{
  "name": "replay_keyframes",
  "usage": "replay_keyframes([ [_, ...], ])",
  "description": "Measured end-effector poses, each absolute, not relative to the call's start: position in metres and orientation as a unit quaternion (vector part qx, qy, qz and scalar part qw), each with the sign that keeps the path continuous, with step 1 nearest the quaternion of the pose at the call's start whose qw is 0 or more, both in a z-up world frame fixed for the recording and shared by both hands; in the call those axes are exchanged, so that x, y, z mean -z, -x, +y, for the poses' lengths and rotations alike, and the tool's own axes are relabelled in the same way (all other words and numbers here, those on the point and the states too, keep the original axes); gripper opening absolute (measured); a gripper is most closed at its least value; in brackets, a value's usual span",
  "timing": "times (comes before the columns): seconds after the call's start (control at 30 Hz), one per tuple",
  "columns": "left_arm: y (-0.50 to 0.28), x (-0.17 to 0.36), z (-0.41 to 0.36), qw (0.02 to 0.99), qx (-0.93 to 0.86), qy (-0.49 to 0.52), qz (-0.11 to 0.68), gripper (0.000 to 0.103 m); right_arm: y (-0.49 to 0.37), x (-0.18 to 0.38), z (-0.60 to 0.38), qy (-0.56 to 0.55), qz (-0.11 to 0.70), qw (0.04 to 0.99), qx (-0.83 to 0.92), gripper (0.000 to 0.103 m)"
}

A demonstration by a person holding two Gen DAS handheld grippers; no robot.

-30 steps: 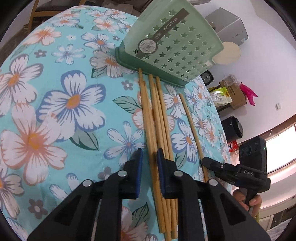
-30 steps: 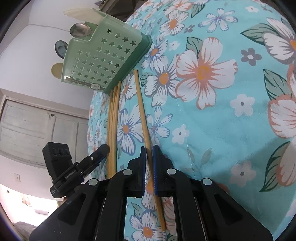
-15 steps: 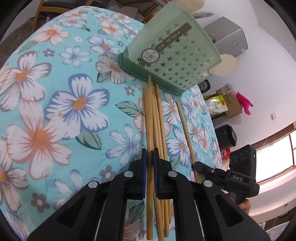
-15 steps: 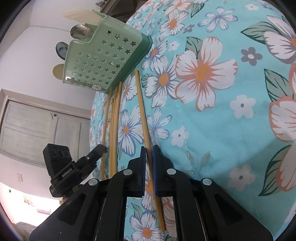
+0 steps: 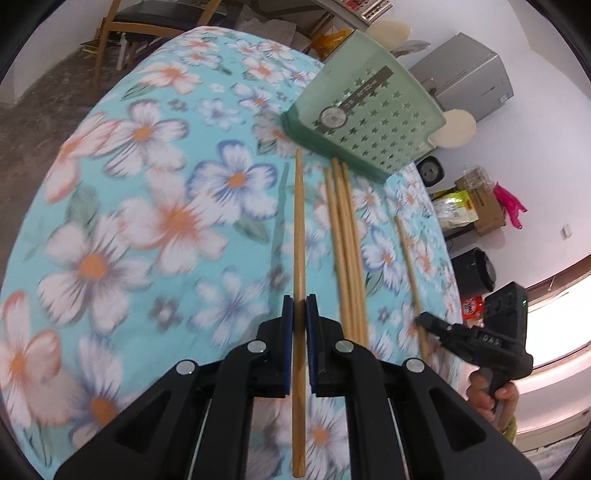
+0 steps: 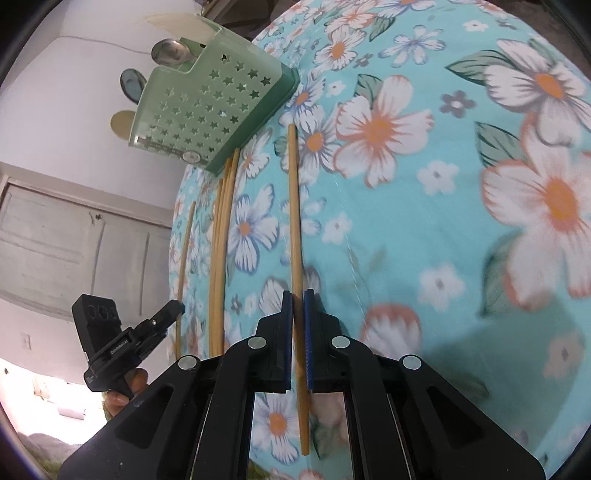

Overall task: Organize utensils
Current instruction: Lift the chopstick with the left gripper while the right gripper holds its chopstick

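My left gripper point(image 5: 299, 306) is shut on a wooden chopstick point(image 5: 298, 236) and holds it above the flowered tablecloth. My right gripper point(image 6: 297, 302) is shut on another chopstick point(image 6: 294, 206), also lifted off the cloth. Three more chopsticks point(image 5: 345, 236) lie side by side on the cloth, pointing at a green star-holed utensil basket point(image 5: 364, 118). They also show in the right wrist view point(image 6: 221, 236). The basket point(image 6: 210, 114) holds spoons point(image 6: 168, 51). Each view shows the other gripper point(image 5: 428, 321) point(image 6: 173, 308) with its chopstick.
The table carries a light-blue flowered cloth point(image 5: 155, 206). A wooden chair point(image 5: 122, 22) stands beyond the far edge. Boxes, bags and a black bin point(image 5: 476, 266) sit on the floor at the right. A white cabinet door point(image 6: 74, 240) is behind the table.
My left gripper closed on one chopstick of the bundle, lifted it and moved it left, apart from the others. My right gripper has lifted its chopstick off the cloth.
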State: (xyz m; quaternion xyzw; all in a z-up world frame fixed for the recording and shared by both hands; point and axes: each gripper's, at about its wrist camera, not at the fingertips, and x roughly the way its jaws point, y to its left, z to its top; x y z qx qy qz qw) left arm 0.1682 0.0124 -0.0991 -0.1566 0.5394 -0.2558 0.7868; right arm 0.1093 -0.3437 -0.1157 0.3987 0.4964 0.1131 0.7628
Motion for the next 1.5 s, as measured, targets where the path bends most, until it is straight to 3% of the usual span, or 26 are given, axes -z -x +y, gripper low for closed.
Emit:
replay_keyframes([
  [0.27,-0.154,0.105,0.032,0.786,0.228,0.153,0.553,0.006,-0.095,0.108,-0.343,-0.375,0.505,0.771,-0.102,0.009],
  [0.43,-0.161,0.09,0.044,0.805,0.221,0.153,0.529,0.007,-0.098,0.095,-0.343,-0.357,0.488,0.791,-0.094,0.033],
  [0.5,-0.166,0.086,0.044,0.811,0.221,0.144,0.523,0.01,-0.1,0.092,-0.343,-0.349,0.484,0.797,-0.089,0.035],
  [0.77,-0.186,0.082,0.004,0.832,0.213,0.012,0.512,0.02,-0.108,0.089,-0.342,-0.343,0.476,0.806,-0.081,0.037],
  [1.37,-0.236,0.107,-0.054,0.845,0.163,-0.128,0.493,0.021,-0.129,0.086,-0.338,-0.305,0.478,0.821,-0.07,0.037],
  [1.5,-0.233,0.111,-0.065,0.851,0.156,-0.167,0.473,0.014,-0.141,0.084,-0.337,-0.284,0.477,0.829,-0.06,0.037],
])
